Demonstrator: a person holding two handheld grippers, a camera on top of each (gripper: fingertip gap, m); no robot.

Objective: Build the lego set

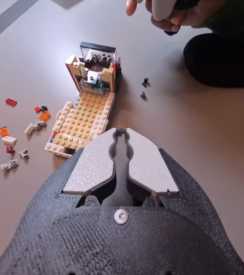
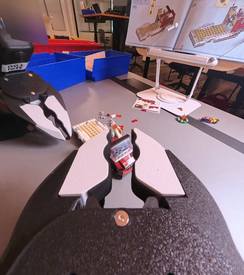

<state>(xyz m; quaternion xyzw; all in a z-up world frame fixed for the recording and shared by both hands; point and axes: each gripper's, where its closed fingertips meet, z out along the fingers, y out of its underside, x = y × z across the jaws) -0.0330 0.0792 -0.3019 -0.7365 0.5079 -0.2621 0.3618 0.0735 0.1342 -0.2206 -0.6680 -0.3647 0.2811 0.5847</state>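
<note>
Grey, smooth tabletop (image 2: 178,148) bearing the partly built lego truck (image 1: 88,104): a tan studded bed edged with white bricks, a dark red cab and a clear windscreen piece under a black strip. Loose orange, red and grey pieces (image 1: 43,116) lie just beside its bed. Left gripper (image 1: 121,131), with matte white fingers on ribbed black housing, pinches a tiny black piece (image 1: 120,131) at its tips near the bed's end. Right gripper (image 2: 120,131) stands parted, its fingers either side of the cab.
</note>
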